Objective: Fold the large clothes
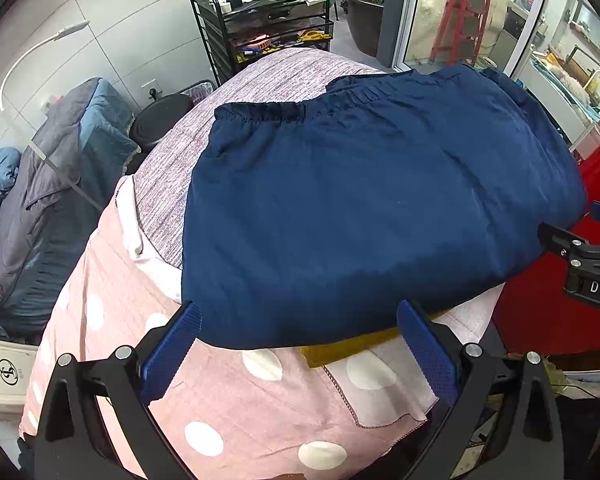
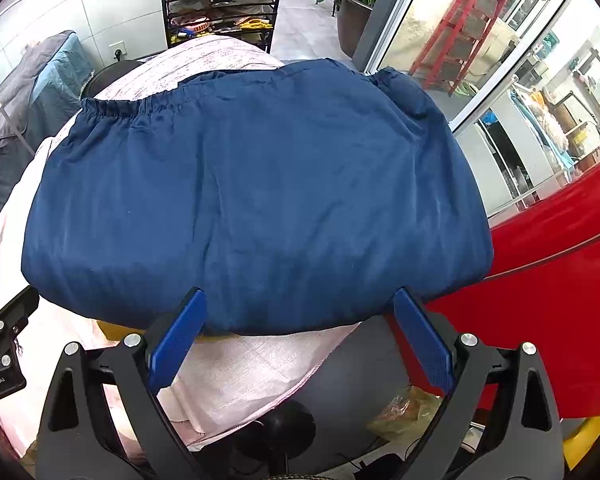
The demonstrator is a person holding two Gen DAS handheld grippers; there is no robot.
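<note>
A navy blue garment with an elastic waistband lies folded flat on the cloth-covered table; in the right wrist view the same navy garment fills the middle. My left gripper stands open at its near edge, nothing between its blue pads. My right gripper is also open, its fingertips at the garment's near hem, holding nothing. The right gripper shows at the right edge of the left wrist view. A yellow cloth peeks out from under the navy garment.
A pink polka-dot sheet and a striped mauve cloth cover the table. A black wire shelf rack stands behind. Grey-blue bedding is piled left. A red panel and glass doors are at right.
</note>
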